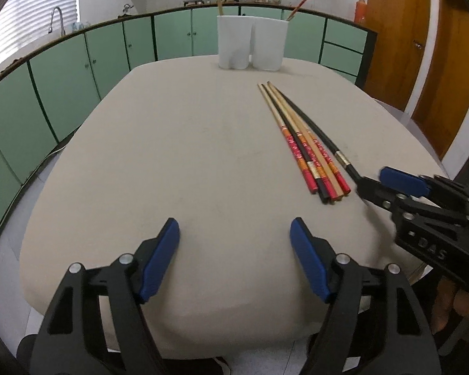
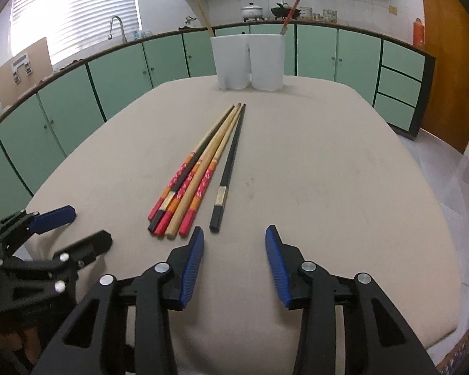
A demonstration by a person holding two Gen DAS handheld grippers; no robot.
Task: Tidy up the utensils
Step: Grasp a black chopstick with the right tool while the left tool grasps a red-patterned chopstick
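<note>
Several chopsticks (image 2: 197,175) lie side by side on the beige table (image 2: 328,187), some wooden with red-orange ends, some black; they also show in the left wrist view (image 1: 303,140). One black chopstick (image 2: 228,172) lies slightly apart on the right. My right gripper (image 2: 234,243) is open, just short of its near end; it also shows in the left wrist view (image 1: 378,187). My left gripper (image 1: 234,234) is open and empty, left of the chopsticks; it also shows in the right wrist view (image 2: 78,228). A white two-compartment holder (image 2: 248,62) stands at the far edge with a wooden stick (image 2: 203,12) in one compartment and a red chopstick (image 2: 290,14) in the other.
Green cabinets (image 2: 115,75) with a counter run behind the table, with a sink tap (image 2: 117,26) and pots (image 2: 251,11) on it. Wooden doors (image 1: 422,47) stand at the right. Tiled floor (image 2: 447,162) surrounds the table.
</note>
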